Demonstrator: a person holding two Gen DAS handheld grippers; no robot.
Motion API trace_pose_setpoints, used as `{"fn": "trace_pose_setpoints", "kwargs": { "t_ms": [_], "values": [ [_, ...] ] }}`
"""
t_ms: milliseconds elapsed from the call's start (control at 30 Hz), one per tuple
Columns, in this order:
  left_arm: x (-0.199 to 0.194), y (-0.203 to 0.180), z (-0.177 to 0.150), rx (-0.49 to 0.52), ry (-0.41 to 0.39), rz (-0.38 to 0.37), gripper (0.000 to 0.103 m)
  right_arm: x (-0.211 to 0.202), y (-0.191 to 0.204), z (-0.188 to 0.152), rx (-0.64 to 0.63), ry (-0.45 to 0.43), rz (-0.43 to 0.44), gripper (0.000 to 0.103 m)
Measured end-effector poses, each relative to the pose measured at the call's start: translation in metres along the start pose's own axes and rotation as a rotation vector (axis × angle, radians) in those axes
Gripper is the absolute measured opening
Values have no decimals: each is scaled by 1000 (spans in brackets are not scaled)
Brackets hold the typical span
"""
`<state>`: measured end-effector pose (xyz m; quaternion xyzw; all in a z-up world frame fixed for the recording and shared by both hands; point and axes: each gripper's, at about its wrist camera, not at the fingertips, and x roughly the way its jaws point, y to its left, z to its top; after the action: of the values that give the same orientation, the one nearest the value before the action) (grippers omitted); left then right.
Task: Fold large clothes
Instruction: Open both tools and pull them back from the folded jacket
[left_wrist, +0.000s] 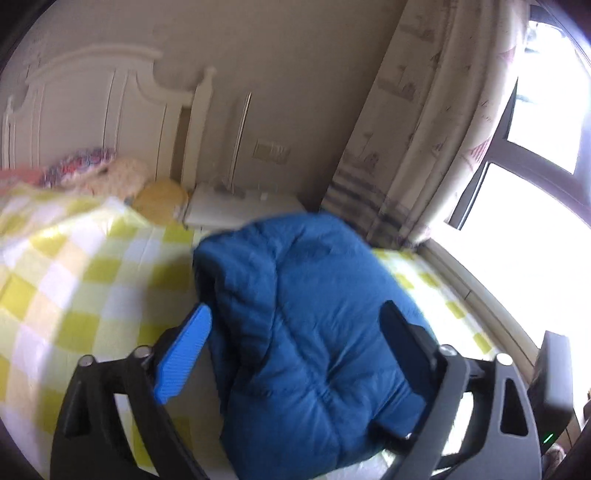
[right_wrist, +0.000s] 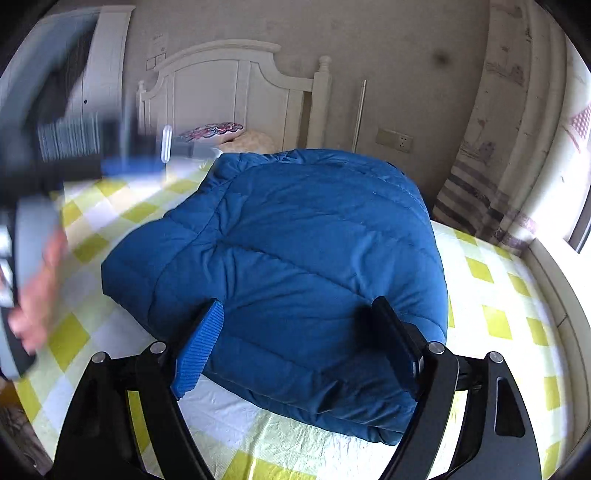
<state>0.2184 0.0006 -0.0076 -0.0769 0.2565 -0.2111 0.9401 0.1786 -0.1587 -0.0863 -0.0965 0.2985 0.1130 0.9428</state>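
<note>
A blue quilted puffer jacket (left_wrist: 303, 258) lies bunched in a thick folded heap on the yellow-and-white checked bed sheet (left_wrist: 74, 277). My left gripper (left_wrist: 295, 314) hangs over its left part with the jaws wide; the blue pad (left_wrist: 184, 354) stands just off the jacket's edge. In the right wrist view the jacket (right_wrist: 295, 221) fills the middle. My right gripper (right_wrist: 297, 306) straddles its near edge, open, with the padded cloth between the fingers and no visible pinch. A person's hand (right_wrist: 37, 280) holds the blurred left tool at the left.
A white headboard (right_wrist: 229, 85) and patterned pillows (left_wrist: 81, 162) are at the far end of the bed. A white bedside unit (left_wrist: 236, 206) stands by the wall. A curtain (left_wrist: 424, 129) and a bright window (left_wrist: 535, 110) are on the right, past the bed's edge (right_wrist: 554, 288).
</note>
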Motion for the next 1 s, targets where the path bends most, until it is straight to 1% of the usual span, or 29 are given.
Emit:
{"fn": "trace_pose_setpoints", "kwargs": {
  "t_ms": [33, 67, 133, 167, 233, 267, 300, 333, 367, 400, 467, 500, 533, 567, 600, 633, 667, 733, 767, 800, 833, 867, 900, 933, 1000],
  "values": [
    [1, -10, 12, 28, -14, 2, 101, 2, 4, -1, -7, -2, -10, 80],
    [9, -16, 20, 43, 14, 4, 101, 3, 5, -3, -1, -6, -13, 80],
    [42, -22, 25, 41, 153, 6, 101, 3, 1, -2, 21, -13, -4, 80],
    [59, -20, 21, 36, 205, 25, 101, 1, -2, 1, 31, -15, 4, 80],
    [103, -9, -6, 42, 336, 94, 101, -4, -4, -1, 39, -17, 17, 80],
    [111, -4, -16, 45, 334, 73, 101, -11, -4, -2, 39, -20, 24, 80],
    [107, 5, -24, 31, 251, 25, 101, -14, -3, -3, 34, -26, 31, 80],
    [106, 11, -27, 11, 237, 0, 101, -15, -2, -5, 21, -22, 34, 80],
    [106, 15, -28, -2, 242, -6, 101, -17, 0, -7, 6, -22, 31, 80],
    [103, 15, -27, -1, 255, 6, 101, -19, 2, -8, -2, -21, 28, 80],
    [93, 13, -20, 6, 294, 64, 100, -24, 1, -8, 6, -14, 31, 80],
    [78, 16, -14, -7, 282, 100, 100, -29, -2, -7, 27, -18, 42, 80],
    [61, 13, -8, -14, 241, 122, 100, -38, -8, -7, 62, -28, 59, 80],
    [37, 10, -1, -18, 174, 133, 100, -48, -12, -6, 87, -40, 61, 81],
    [5, 6, 8, -17, 83, 144, 101, -60, -16, -4, 111, -61, 51, 84],
    [-20, 2, 12, -12, 21, 160, 101, -77, -23, -3, 137, -101, 34, 87],
    [-42, -2, 14, -4, -27, 182, 101, -90, -27, 0, 156, -132, 22, 87],
    [-94, -17, 20, 38, -137, 272, 101, -126, -36, 7, 193, -211, -11, 87],
    [-106, -22, 22, 55, -158, 307, 101, -140, -39, 10, 206, -243, -24, 87],
    [-123, -33, 20, 84, -182, 378, 101, -155, -42, 14, 224, -279, -39, 87],
    [-133, -41, 19, 110, -197, 431, 101, -169, -45, 17, 241, -310, -50, 87],
    [-142, -48, 18, 137, -217, 467, 101, -183, -48, 19, 259, -339, -58, 87],
    [-153, -56, 13, 164, -239, 489, 101, -192, -50, 21, 269, -359, -61, 87],
    [-160, -63, 11, 181, -249, 489, 101, -202, -49, 22, 273, -380, -63, 87],
    [-167, -69, 1, 191, -251, 457, 101, -211, -45, 20, 257, -396, -73, 87]
  ]
}}
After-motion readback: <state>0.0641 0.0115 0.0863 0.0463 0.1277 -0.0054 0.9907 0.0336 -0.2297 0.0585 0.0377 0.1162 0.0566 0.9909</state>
